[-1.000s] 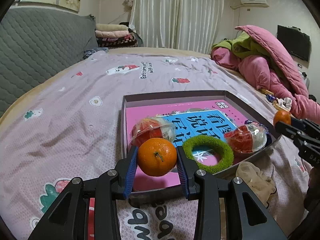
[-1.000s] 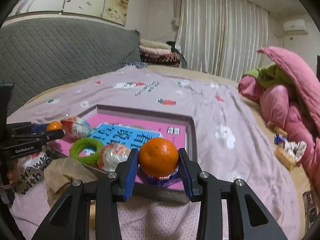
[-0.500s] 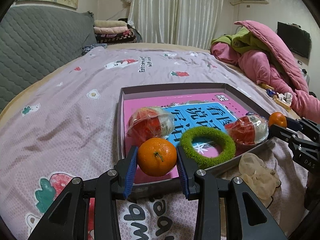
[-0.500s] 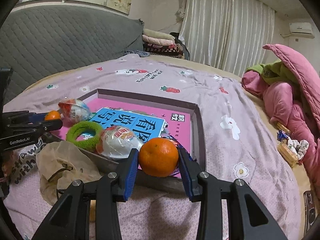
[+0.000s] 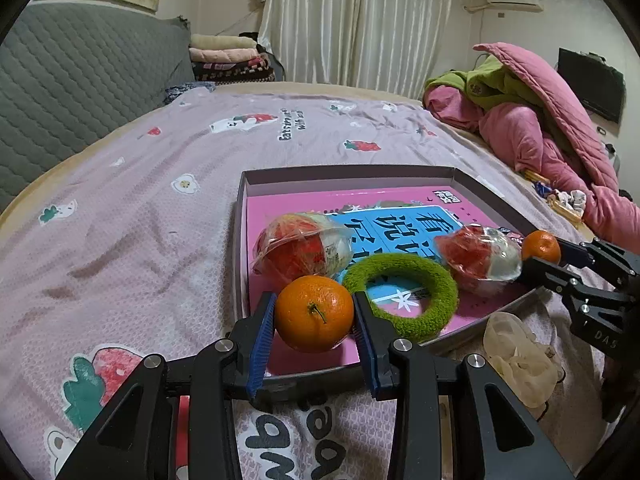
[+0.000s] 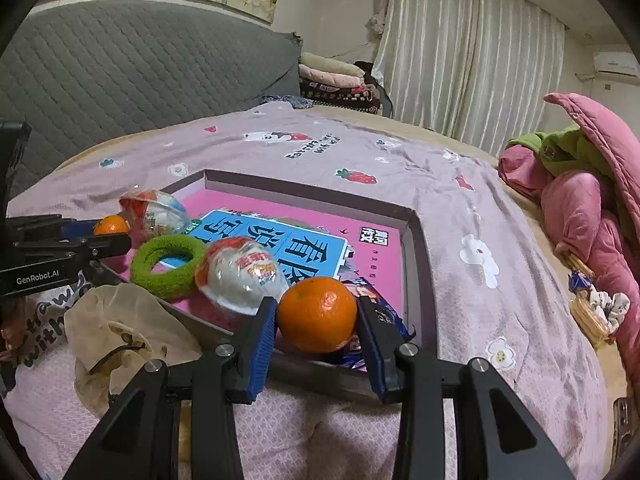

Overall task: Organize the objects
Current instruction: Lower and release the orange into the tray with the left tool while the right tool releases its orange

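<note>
The left gripper (image 5: 315, 314) pinches a tangerine (image 5: 314, 313), stem facing the camera, above the tray's (image 5: 348, 174) near edge. The right gripper (image 6: 317, 316) pinches another tangerine (image 6: 317, 314) over a blue snack packet (image 6: 380, 312) just beyond its fingertips. Round, neither shows a long axis; released here, either could roll, the right one off that packet.

You get soft, even room light with only faint shadows, sharp pictures with no blur, small shiny spots on the plastic wrappers (image 5: 478, 254), and round dark corners where the fisheye bends the edges.
</note>
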Demonstrator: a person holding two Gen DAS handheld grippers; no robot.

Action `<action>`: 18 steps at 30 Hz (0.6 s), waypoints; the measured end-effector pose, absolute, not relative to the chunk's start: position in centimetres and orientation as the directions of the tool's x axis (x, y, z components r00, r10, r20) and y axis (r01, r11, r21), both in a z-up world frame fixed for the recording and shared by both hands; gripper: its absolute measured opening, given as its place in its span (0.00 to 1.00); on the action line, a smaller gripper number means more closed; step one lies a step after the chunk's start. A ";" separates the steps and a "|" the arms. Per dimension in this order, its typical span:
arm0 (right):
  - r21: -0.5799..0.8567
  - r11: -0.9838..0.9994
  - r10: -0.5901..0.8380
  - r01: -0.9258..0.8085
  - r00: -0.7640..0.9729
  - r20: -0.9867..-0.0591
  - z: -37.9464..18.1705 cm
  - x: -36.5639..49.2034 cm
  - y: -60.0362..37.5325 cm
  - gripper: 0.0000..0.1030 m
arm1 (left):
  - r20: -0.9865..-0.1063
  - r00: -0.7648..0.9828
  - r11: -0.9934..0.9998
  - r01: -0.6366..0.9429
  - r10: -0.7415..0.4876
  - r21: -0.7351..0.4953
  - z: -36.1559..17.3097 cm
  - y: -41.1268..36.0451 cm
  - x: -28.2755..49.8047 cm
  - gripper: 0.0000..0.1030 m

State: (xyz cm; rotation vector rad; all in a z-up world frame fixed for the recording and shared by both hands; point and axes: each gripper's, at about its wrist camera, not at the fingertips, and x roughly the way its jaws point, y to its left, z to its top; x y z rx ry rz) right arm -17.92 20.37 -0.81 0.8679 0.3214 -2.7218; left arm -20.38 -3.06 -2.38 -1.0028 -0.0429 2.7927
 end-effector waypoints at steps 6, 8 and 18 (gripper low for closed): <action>-0.118 -0.936 -0.199 0.331 -0.777 -0.598 -0.9 -18.4 20.3 0.39 | -0.632 -0.757 -0.986 -0.151 0.165 -0.077 -2.5 -2.8 -20.9 0.38; -0.112 -0.936 -0.204 0.333 -0.775 -0.598 -0.9 -18.4 20.4 0.39 | -0.632 -0.757 -0.986 -0.150 0.164 -0.076 -2.5 -2.8 -21.0 0.38; -0.128 -0.937 -0.190 0.324 -0.784 -0.591 -1.0 -18.2 20.2 0.39 | -0.629 -0.759 -0.984 -0.165 0.171 -0.069 -2.5 -2.3 -20.9 0.38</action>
